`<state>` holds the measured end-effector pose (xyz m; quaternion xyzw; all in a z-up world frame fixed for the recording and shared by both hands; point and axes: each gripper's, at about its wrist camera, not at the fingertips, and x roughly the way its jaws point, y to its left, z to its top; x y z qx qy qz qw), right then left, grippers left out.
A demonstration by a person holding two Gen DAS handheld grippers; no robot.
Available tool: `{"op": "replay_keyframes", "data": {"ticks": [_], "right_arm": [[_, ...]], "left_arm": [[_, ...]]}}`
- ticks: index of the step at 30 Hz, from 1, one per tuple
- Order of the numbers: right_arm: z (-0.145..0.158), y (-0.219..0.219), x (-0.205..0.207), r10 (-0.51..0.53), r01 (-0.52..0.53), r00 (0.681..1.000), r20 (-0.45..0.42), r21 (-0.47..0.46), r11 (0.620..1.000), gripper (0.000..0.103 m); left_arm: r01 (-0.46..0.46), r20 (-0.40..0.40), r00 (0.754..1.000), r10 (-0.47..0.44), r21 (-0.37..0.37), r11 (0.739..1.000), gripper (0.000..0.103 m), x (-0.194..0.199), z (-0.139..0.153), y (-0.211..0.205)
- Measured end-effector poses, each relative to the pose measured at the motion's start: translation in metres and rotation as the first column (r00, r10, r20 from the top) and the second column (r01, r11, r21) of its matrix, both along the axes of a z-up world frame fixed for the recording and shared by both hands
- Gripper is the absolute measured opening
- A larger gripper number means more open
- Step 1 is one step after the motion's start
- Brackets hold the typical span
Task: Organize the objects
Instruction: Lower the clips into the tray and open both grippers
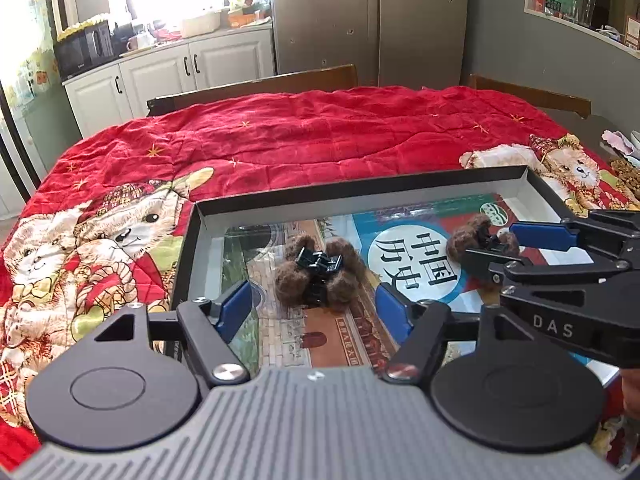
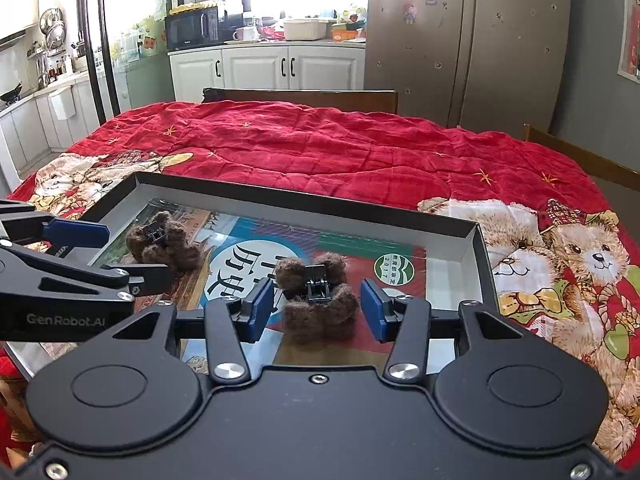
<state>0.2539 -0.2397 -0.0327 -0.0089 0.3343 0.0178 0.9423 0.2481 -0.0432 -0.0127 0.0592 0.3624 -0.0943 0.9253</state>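
Two brown fuzzy hair claw clips with black hinges lie in a shallow black tray (image 1: 360, 184) over a book cover. The left clip (image 1: 318, 274) sits just ahead of my left gripper (image 1: 316, 312), which is open with blue pads on either side of it. It shows in the right wrist view (image 2: 162, 246) too. The right clip (image 2: 318, 294) sits between the open blue pads of my right gripper (image 2: 318, 310). In the left wrist view this clip (image 1: 472, 236) lies between the right gripper's fingers (image 1: 540, 236).
The tray's rim (image 2: 304, 200) rests on a red quilt (image 1: 300, 136) with teddy bear prints covering the table. Wooden chair backs (image 2: 304, 98) stand at the far edge. White kitchen cabinets (image 2: 264, 66) and a steel fridge (image 2: 468, 40) lie beyond.
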Motion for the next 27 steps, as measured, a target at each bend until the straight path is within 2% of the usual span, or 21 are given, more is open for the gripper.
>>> {"op": "replay_keyframes", "data": {"ticks": [8,14,27], "right_arm": [[0.007,0.003,-0.008,0.001,-0.001,1.000,0.013,-0.003,1.000,0.046],[0.019,0.006,-0.020,0.005,-0.005,1.000,0.028,-0.002,1.000,0.046],[0.038,0.004,-0.053,-0.004,0.004,0.999,0.043,-0.001,1.000,0.046]], "left_arm": [[-0.013,0.027,1.000,0.013,0.009,1.000,0.080,-0.010,0.008,0.002],[-0.028,0.053,0.998,0.028,0.007,1.000,0.084,-0.021,0.016,0.005],[-0.008,0.099,0.995,0.007,0.005,1.000,0.087,-0.052,0.034,0.004]]}}
